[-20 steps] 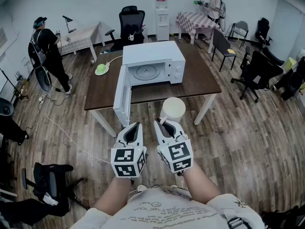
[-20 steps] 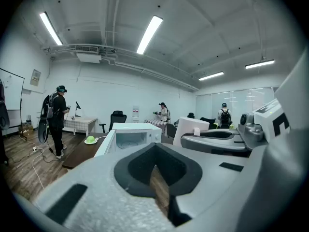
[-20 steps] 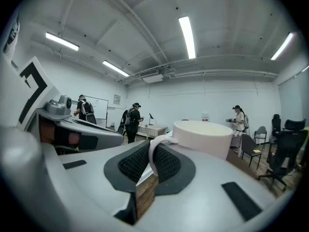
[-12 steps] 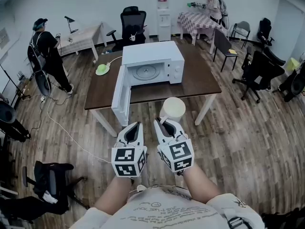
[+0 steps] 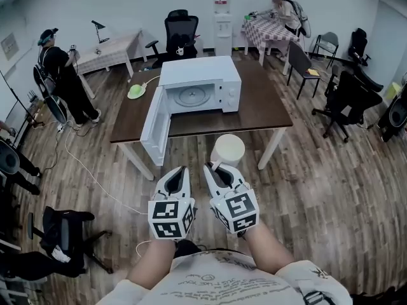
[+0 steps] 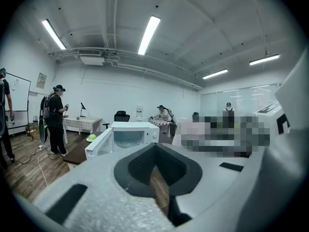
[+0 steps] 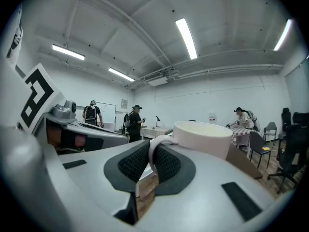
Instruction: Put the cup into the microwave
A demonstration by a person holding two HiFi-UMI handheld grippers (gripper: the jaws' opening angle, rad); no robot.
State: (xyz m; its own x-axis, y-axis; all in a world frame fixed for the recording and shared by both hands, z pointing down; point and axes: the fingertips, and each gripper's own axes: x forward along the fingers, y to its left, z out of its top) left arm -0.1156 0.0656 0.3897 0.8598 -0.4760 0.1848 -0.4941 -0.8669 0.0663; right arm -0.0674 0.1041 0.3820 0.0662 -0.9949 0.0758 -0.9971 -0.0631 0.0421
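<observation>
A cream cup (image 5: 228, 150) hangs in the air in front of the brown table (image 5: 261, 110), held by its handle in my right gripper (image 5: 217, 167), which is shut on it. In the right gripper view the cup (image 7: 205, 137) sits just past the jaws, its thin handle pinched between the dark pads (image 7: 131, 164). A white microwave (image 5: 198, 85) stands on the table with its door (image 5: 154, 124) swung open to the left; the turntable shows inside. My left gripper (image 5: 177, 173) is beside the right one, shut and empty. The left gripper view shows the microwave (image 6: 126, 134) ahead.
A green lamp or dish (image 5: 136, 91) lies on the table's far left. Office chairs (image 5: 343, 100) stand at the right, another chair (image 5: 60, 240) at the near left. People stand at the left (image 5: 60, 75) and at a far checked table (image 5: 264, 30). A cable (image 5: 76, 164) runs over the floor.
The view has drawn back slightly; the table and microwave sit a bit farther and more to the left. Both grippers and the cup keep their hold and pose.
</observation>
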